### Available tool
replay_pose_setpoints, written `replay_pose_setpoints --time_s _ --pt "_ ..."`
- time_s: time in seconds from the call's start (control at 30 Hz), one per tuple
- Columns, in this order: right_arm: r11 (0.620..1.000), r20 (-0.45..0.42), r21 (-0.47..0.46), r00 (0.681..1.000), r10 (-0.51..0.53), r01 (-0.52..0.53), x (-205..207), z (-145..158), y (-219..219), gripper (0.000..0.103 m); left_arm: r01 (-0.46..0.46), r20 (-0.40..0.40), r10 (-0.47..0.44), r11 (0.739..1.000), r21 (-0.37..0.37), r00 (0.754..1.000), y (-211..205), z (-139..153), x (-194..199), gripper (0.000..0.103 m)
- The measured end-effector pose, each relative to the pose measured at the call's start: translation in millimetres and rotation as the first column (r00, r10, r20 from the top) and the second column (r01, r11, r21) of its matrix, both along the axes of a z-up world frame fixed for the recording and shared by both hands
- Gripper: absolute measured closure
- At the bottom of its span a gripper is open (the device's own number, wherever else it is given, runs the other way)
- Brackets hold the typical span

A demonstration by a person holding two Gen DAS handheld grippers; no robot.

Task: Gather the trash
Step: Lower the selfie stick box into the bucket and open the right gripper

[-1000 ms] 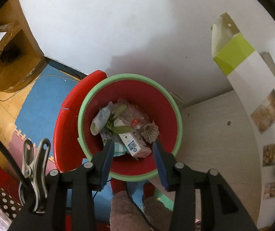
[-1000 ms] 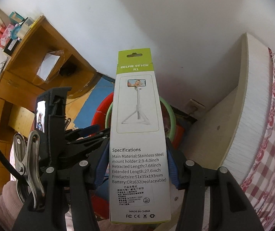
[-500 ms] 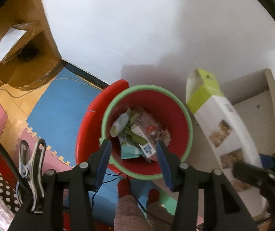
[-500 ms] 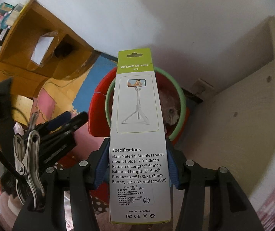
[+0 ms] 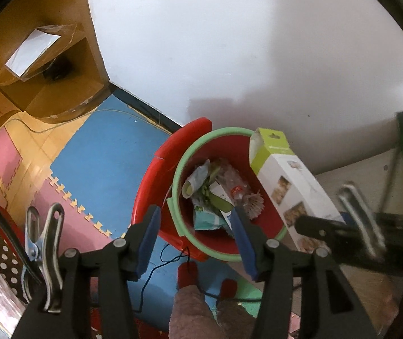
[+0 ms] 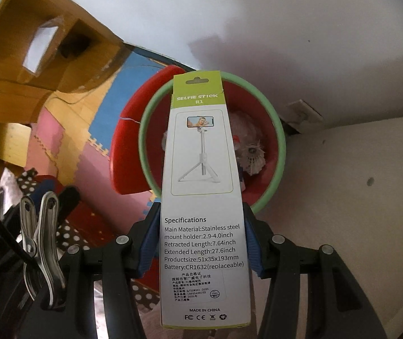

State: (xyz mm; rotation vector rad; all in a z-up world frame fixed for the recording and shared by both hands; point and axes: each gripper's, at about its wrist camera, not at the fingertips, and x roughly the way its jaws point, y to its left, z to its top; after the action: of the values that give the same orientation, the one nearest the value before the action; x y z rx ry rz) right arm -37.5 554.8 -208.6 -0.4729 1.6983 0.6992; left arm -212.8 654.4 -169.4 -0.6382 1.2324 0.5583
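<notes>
Right wrist view: a tall white box (image 6: 204, 212) with a lime-green top, printed "SELFIE STICK R1", fills the centre of the frame. The right gripper (image 6: 201, 234) is clenched on its lower half, one blue pad on each narrow side. The box's top end overlaps a red bin (image 6: 272, 141) with a pale green rim at centre frame. A shuttlecock (image 6: 253, 155) lies inside the bin, just right of the box. A red lid (image 6: 128, 152) sits against the bin's left side. Blue and pink foam mats (image 6: 60, 147) cover the floor at left. A white wall (image 6: 286, 28) fills the upper right.

Left wrist view: the box (image 5: 291, 186) leans at centre right, its green end over the bin's right rim (image 5: 177, 180). Crumpled wrappers and a plastic bottle (image 5: 215, 195) lie in the bin. The left gripper (image 5: 195, 234) at lower centre stands released, nothing between its blue pads; its jaws have just been opening. The right gripper (image 5: 328, 228) shows as a dark blur at right. A wooden shelf unit (image 5: 32, 56) is at upper left.
</notes>
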Motion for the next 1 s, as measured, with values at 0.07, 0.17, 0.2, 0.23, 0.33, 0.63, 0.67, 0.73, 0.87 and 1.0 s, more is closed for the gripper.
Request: replay_pose_setpoints --time_s 0.07,0.17,0.2,0.23,0.33,0.63,0.67,0.73,0.87,1.0 --pt "1.000 -0.002 -0.029 1.000 0.009 -0.009 3.2 -11.2 5.3 0.049 -0.006 0.002 0.006 1.000 0.000 1.000 0.3 0.7 -2.0 0.048" --pt "0.998 0.001 -0.063 1.000 0.010 -0.010 7.1 -26.2 12.2 0.049 -0.019 0.004 0.019 1.000 -0.006 1.000 2.3 1.6 -6.0 0.048" --pt "0.997 0.001 -0.071 1.000 0.008 -0.008 8.7 -31.1 14.2 0.049 -0.024 0.005 0.024 1.000 -0.011 1.000 2.9 1.7 -7.6 0.047" --pt "0.997 0.001 -0.071 1.000 0.004 -0.004 10.8 -35.2 15.3 0.049 -0.029 0.006 0.029 0.999 -0.013 1.000 3.1 1.9 -8.9 0.046" --pt "0.998 0.011 -0.063 1.000 0.000 0.000 13.0 -40.2 15.9 0.048 -0.039 0.008 0.039 0.999 -0.019 0.999 5.4 2.2 -11.8 0.046" --pt "0.999 0.051 -0.008 0.997 -0.051 0.051 13.8 -30.2 12.9 0.041 -0.034 0.011 0.034 0.999 -0.019 0.999 3.3 3.2 -9.9 0.045" --pt "0.999 0.055 -0.003 0.997 -0.049 0.050 14.0 -27.9 12.8 0.041 -0.032 0.013 0.032 0.999 -0.019 0.999 3.0 3.5 -9.7 0.045" --pt "0.999 0.058 0.012 0.997 -0.051 0.050 12.6 -20.8 11.3 0.041 -0.026 0.015 0.026 1.000 -0.016 1.000 1.8 4.9 -8.0 0.045" --pt "0.998 0.058 0.038 0.997 -0.054 0.052 9.5 -9.4 6.1 0.041 -0.006 0.022 0.006 1.000 -0.016 1.000 -0.6 7.8 -4.9 0.045" --pt "0.996 0.053 0.066 0.996 -0.070 0.067 4.8 5.4 -0.6 0.041 0.016 0.028 -0.016 1.000 -0.015 0.999 -4.3 12.5 -1.8 0.045"
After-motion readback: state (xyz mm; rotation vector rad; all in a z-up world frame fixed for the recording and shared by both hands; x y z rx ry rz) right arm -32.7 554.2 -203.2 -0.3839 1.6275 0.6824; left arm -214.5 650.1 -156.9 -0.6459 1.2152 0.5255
